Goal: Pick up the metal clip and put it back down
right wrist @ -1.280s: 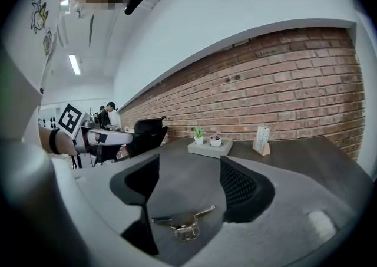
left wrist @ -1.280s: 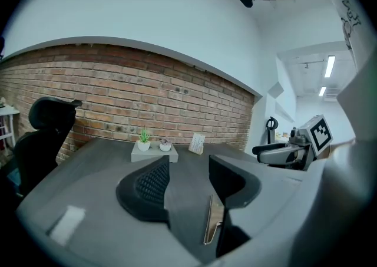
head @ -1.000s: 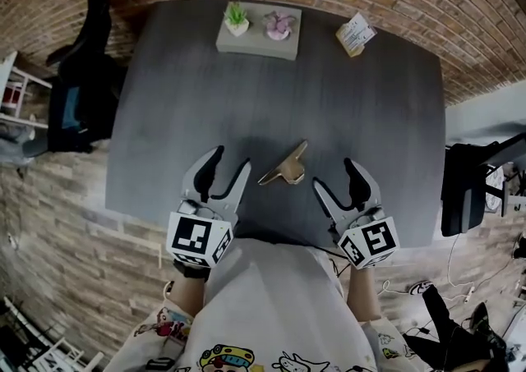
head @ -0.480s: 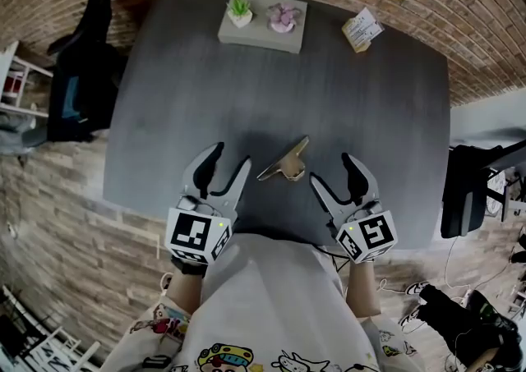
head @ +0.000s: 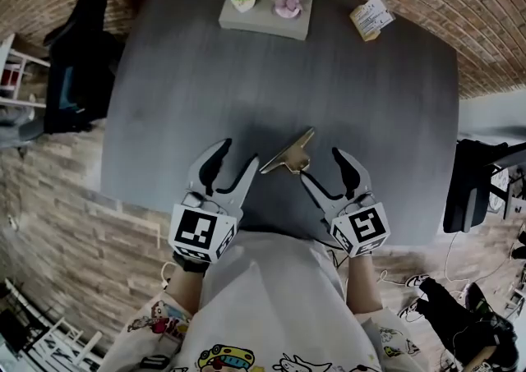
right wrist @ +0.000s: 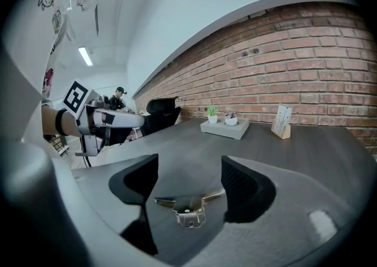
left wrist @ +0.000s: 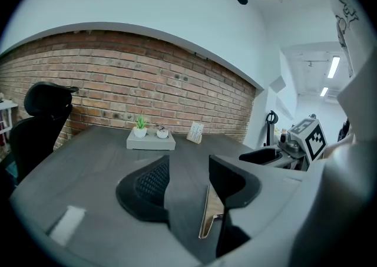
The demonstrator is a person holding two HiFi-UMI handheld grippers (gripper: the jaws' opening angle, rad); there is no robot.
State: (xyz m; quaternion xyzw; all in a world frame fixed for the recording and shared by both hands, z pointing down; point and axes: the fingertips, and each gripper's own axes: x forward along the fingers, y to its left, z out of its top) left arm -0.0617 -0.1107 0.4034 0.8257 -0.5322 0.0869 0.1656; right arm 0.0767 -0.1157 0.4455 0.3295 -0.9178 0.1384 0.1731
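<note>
The brass-coloured metal clip (head: 289,155) lies flat on the dark grey table (head: 353,91), near its front edge. My right gripper (head: 322,167) is open and points at the clip (right wrist: 187,208), which sits between and just beyond its two jaws without touching them. To the left, my left gripper (head: 233,163) is open too, with nothing held; the clip (left wrist: 208,208) lies just past its right jaw, partly hidden by it.
A grey tray (head: 265,19) with two small potted plants stands at the table's far edge, and a small card stand (head: 371,17) to its right. A black chair (head: 78,75) is at the table's left, another black chair (head: 468,181) at the right.
My right gripper has moved forward and left, closing in on the clip until its jaws flank it. The left gripper has edged forward a little. The clip has not moved.
</note>
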